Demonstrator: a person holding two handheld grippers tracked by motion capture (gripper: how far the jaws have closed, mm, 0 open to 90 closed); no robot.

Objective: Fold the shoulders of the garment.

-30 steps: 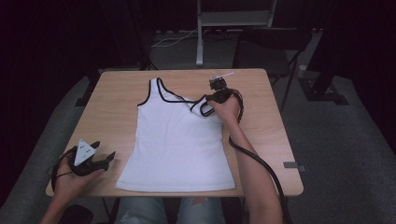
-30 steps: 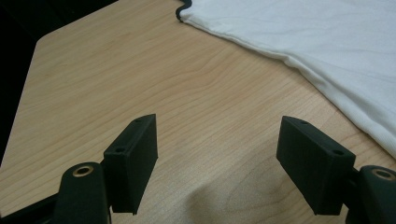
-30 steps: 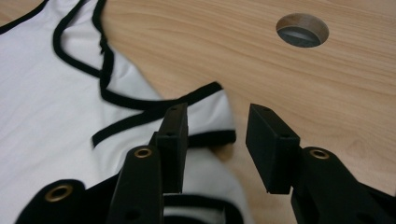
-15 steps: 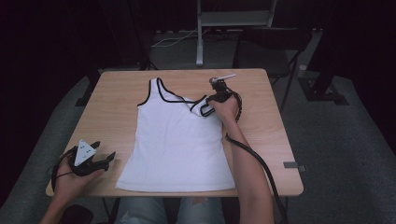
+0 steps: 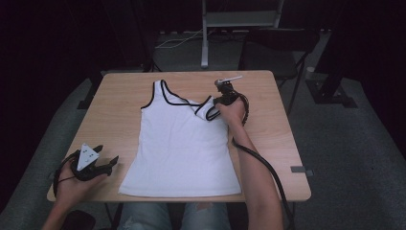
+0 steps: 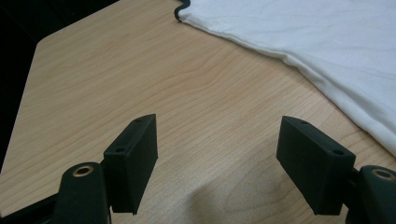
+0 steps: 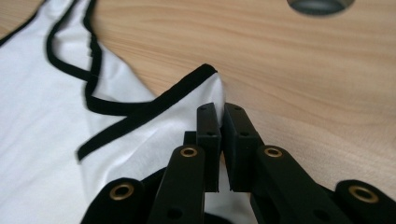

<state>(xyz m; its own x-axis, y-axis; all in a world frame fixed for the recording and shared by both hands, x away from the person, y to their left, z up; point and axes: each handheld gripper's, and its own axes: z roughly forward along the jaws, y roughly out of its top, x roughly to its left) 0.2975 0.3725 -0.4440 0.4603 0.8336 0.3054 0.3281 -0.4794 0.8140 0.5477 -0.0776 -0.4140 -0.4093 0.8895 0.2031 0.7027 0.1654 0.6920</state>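
Observation:
A white tank top [image 5: 182,143] with black trim lies flat on the wooden table [image 5: 119,105], hem toward me. Its right shoulder strap [image 5: 205,108] is folded back toward the chest. My right gripper [image 5: 215,104] has just been closing and now stands shut on that strap. In the right gripper view the two pads [image 7: 207,122] pinch the white cloth of the strap [image 7: 187,88] just under its black edge, the gripper [image 7: 220,111] low over the table. My left gripper [image 5: 107,155] rests open near the table's front left corner, left of the hem; its jaws [image 6: 218,122] stand wide over bare wood, the shirt's edge [image 6: 336,42] beyond.
The right gripper's cable [image 5: 268,167] runs along the forearm and off the front edge. A grey grommet hole [image 7: 317,4] lies in the tabletop beyond the strap. A dark chair [image 5: 282,48] and a metal stand [image 5: 205,33] are behind the table.
The right gripper's jaws have closed onto the folded strap, and the hand has shifted slightly. The left hand and its gripper have stayed put.

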